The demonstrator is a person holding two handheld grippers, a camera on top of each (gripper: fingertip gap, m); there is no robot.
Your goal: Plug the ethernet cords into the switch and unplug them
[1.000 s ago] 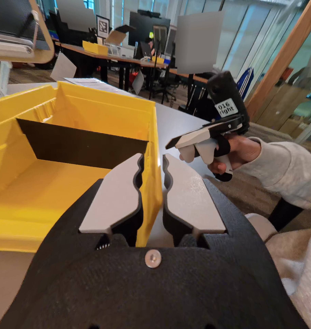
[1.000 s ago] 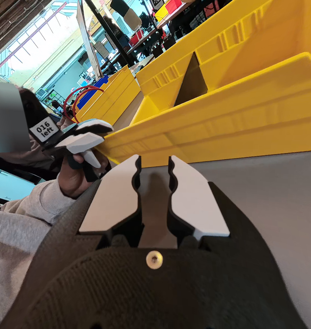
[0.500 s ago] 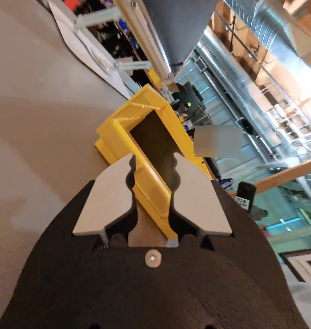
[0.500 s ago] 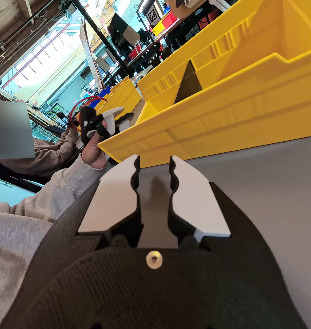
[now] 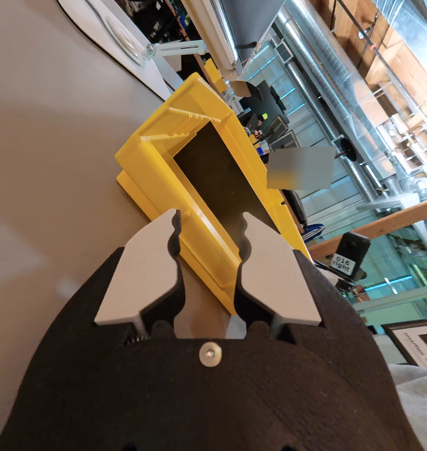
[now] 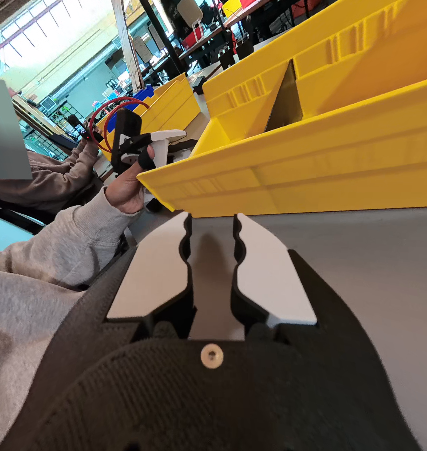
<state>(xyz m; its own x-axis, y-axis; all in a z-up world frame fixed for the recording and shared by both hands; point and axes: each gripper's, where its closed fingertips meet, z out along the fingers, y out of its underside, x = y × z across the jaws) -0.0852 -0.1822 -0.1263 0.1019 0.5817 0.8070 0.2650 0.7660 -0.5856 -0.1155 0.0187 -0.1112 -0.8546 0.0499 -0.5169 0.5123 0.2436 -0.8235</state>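
No ethernet cords or switch showed in either view. Yellow bin (image 5: 158, 180) with black divider (image 5: 222, 185) sat on grey table (image 6: 342, 256). Left gripper (image 5: 208, 216) was rolled sideways, released, empty, fingers apart before the bin. Right gripper (image 6: 211, 216) likewise spread, empty, over table near bin.

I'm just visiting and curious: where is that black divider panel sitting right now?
The black divider stands upright across the inside of the big yellow bin on the grey table, ahead of the right tongs.
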